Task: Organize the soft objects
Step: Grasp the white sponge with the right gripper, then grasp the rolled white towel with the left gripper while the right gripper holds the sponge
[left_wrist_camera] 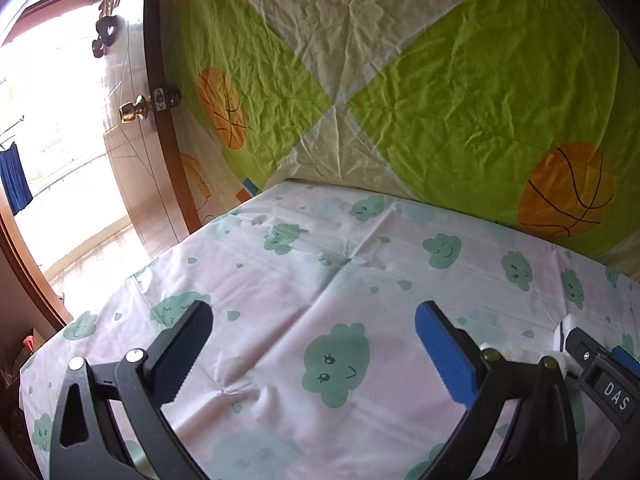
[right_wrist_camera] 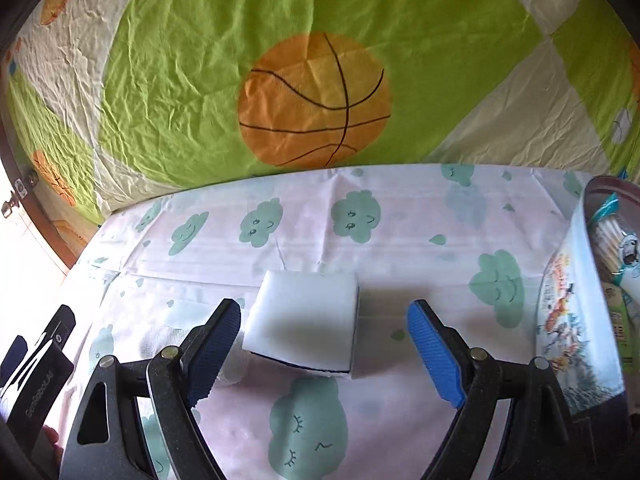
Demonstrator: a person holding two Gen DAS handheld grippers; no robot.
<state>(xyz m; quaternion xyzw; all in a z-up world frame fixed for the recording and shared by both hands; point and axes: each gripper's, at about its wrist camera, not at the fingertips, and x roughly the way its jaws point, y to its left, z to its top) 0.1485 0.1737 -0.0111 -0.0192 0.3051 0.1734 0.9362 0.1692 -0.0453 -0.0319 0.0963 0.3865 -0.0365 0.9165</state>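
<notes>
Right gripper (right_wrist_camera: 324, 354) has its two fingers wide apart with nothing held, and the white sponge (right_wrist_camera: 304, 320) lies flat on the cloud-print tabletop (right_wrist_camera: 400, 240) just in front of them, closer to the dark finger than the blue one. Beside the sponge, off toward the blue finger, stands a picture-covered bin (right_wrist_camera: 568, 320) with some packets already inside, so the sponge looks like it is not yet put away. Left gripper (left_wrist_camera: 316, 354) is spread open too, over bare cloth.

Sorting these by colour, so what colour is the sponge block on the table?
The sponge block is white with a thin dark layer underneath, clearest in the right wrist view.
</notes>
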